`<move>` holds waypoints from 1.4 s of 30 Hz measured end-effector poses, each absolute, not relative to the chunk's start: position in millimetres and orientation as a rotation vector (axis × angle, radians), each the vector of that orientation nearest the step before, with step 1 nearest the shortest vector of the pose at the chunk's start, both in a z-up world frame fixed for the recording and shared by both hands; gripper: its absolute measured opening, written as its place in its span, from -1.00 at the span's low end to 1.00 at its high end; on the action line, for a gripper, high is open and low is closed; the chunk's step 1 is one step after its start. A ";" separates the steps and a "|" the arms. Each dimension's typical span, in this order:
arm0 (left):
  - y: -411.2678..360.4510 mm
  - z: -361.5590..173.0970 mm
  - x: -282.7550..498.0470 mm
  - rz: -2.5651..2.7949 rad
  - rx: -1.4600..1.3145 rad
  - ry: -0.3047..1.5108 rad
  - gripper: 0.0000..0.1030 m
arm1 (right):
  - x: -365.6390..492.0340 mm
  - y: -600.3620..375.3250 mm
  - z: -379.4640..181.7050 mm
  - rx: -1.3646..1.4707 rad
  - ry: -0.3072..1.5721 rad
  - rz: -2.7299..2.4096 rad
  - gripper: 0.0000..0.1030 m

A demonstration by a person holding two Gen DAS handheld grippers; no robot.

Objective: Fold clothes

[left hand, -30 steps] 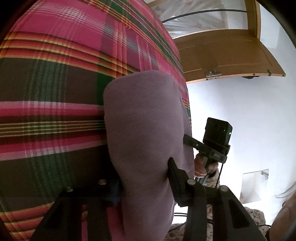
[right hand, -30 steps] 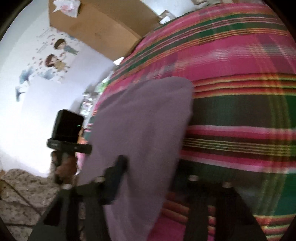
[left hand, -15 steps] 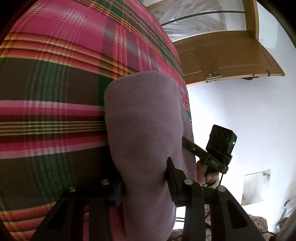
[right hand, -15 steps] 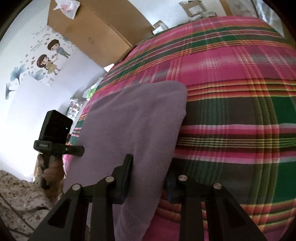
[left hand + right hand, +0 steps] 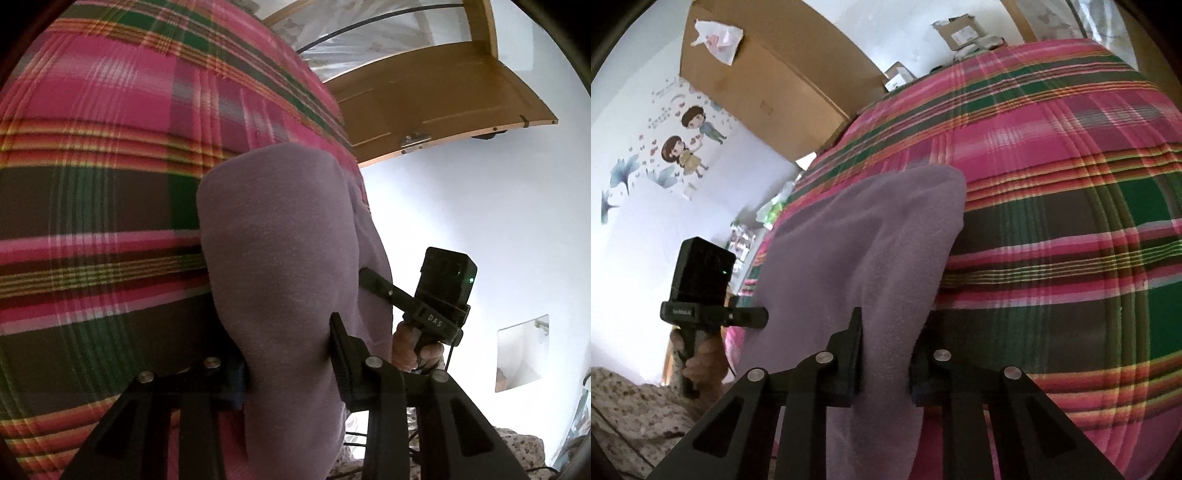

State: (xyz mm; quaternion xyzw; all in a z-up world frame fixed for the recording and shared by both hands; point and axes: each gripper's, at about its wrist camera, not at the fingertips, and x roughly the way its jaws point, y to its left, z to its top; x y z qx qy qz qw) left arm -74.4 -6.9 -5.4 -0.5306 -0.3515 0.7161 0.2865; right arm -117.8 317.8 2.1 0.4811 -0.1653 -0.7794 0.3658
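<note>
Two grippers: both are clamped on one purple cloth (image 5: 284, 258), each at a near corner of it
Left gripper (image 5: 288, 354): its fingers are narrowed onto the cloth, which is pinched between the pads and hangs down past them; the left pad is partly hidden behind the fabric
Right gripper (image 5: 886, 362): its fingers are likewise narrowed, with a gathered fold of the cloth (image 5: 871, 236) held between them
Cloth: it is lifted at the near edge by both grippers, while the far end is laid on the plaid blanket (image 5: 96, 192); the far edge is seen as a rounded fold against the blanket (image 5: 1071, 206)
Cloth span: it is stretched between the two grippers, with a soft crease seen in the right wrist view
Other gripper, left view: the right unit is seen just beside the cloth's right edge, gripped by a hand (image 5: 410, 347)
Other gripper, right view: the left unit is seen at the cloth's left edge, gripped by a hand (image 5: 701, 365)
Background: a wooden door (image 5: 436, 96), a cardboard box (image 5: 768, 85) and a cartoon wall sticker (image 5: 683, 144) are seen beyond the blanket
</note>
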 end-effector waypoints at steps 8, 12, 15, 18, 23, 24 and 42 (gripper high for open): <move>-18.3 13.8 -90.5 1.965 -1.357 -0.932 -0.29 | -121.2 303.5 18.0 1.186 -0.459 -1.999 -0.63; -28.8 23.8 -104.1 1.998 -1.339 -0.933 -0.29 | -130.0 289.6 25.2 1.165 -0.465 -1.995 -0.63; -39.2 31.5 -115.8 2.034 -1.318 -0.948 -0.28 | -140.1 278.1 29.1 1.159 -0.474 -1.984 -0.63; -56.2 36.8 -126.8 2.075 -1.305 -0.954 -0.28 | -149.9 265.2 31.0 1.157 -0.474 -1.978 -0.63; -72.2 44.4 -141.1 2.127 -1.297 -0.932 -0.28 | -171.5 237.7 35.6 1.141 -0.452 -1.981 -0.63; -78.3 44.9 -144.7 2.138 -1.295 -0.934 -0.28 | -175.9 233.9 35.9 1.138 -0.454 -1.982 -0.63; -148.7 23.8 -197.8 2.221 -1.296 -1.059 -0.28 | -245.8 164.9 23.8 1.128 -0.422 -2.021 -0.63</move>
